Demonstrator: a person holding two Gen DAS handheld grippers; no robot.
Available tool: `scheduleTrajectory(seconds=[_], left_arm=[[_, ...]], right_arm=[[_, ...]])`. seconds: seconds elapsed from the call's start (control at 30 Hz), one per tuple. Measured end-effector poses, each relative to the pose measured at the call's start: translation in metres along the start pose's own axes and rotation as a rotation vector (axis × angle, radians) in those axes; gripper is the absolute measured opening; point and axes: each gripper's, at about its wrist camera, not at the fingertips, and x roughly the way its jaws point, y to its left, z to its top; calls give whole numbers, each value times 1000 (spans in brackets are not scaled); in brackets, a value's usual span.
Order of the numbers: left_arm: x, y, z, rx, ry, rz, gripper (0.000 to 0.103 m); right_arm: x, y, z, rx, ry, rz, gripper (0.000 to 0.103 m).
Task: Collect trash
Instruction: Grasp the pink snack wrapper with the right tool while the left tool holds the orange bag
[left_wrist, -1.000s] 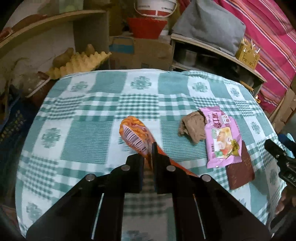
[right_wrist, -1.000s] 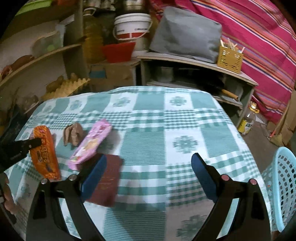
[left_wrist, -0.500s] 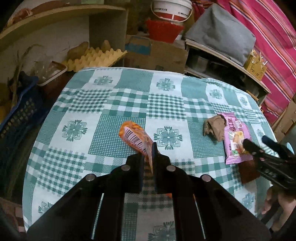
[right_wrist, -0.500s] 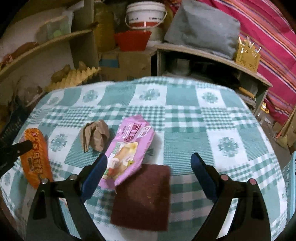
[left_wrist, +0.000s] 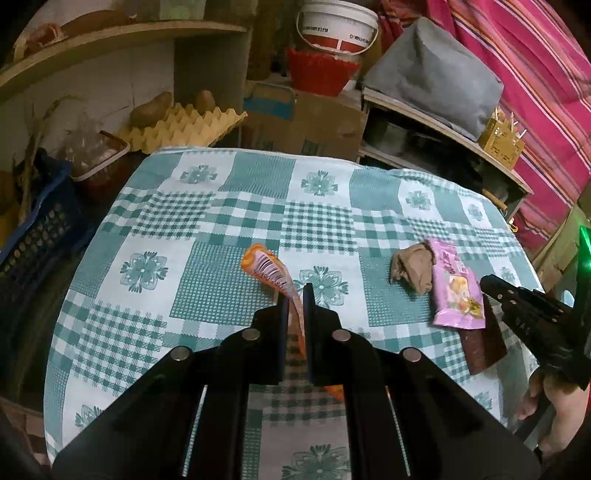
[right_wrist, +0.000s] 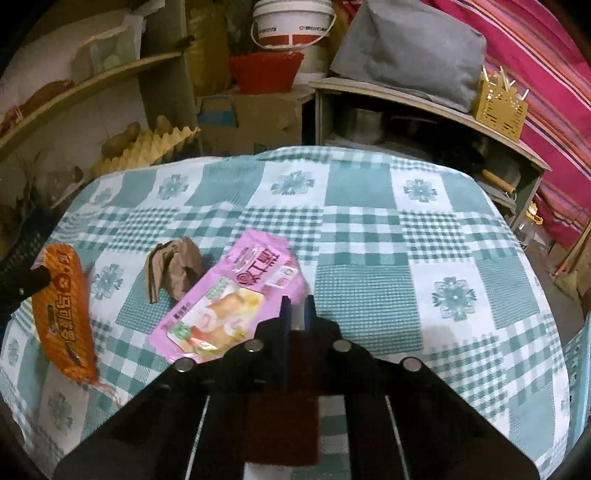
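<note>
checked bench in a crowded storeroom

at the far left of the left wrist view a dark blue crate (left_wrist: 35, 236) stands beside the bench (left_wrist: 229, 206), under a curved wooden shelf (left_wrist: 122, 40). further right, behind the bench's far edge, a yellow egg tray (left_wrist: 184, 127) carries potatoes, then come a cardboard box (left_wrist: 306, 122), a red basket (left_wrist: 319, 72) and a white bucket (left_wrist: 338, 22). a grey cushion (left_wrist: 432, 74) lies on a low shelf, a yellow holder (left_wrist: 504, 142) stands at its right end, and a pink striped cloth (left_wrist: 535, 74) fills the upper right.

a green and white checked cloth covers the bench. at the centre of that view the left gripper (left_wrist: 294, 295) has its jaws pinching the orange wrapper (left_wrist: 266, 267), whose far end sticks out above the cloth. to the right lie a crumpled brown paper (left_wrist: 412, 267) and, touching it, a pink wrapper (left_wrist: 456, 288), its near end overlapping a dark red pad (left_wrist: 480, 350).

in the right wrist view the right gripper (right_wrist: 296, 304) has its jaws pressed together over the dark red pad's far edge, just beside the pink wrapper; whether they grip the pad i cannot tell.
</note>
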Motion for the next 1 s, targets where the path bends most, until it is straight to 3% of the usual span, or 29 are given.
scheduleTrajectory(seconds=[0.2,0.43,0.77,0.9,1.0], left_arm=[[-11,-12,4,8,-31,-8,6],[-33,-38,13,33,-90,-34,6],[-67,-82,25,30,-177,-134,6],[-66,-83,27,48,-185,-104,6],[-59,-68,24,38,-159,-66,6]], right_arm=[[-19,-14,2,-20,-46,-13,3],[-48,-56,1,19,-97,-22,3],[-80,-121,-10,92,-129,-17,3],[-73,-124,-13,142,-103,22,5],[-67,-109,-12,112,-94,23,5]])
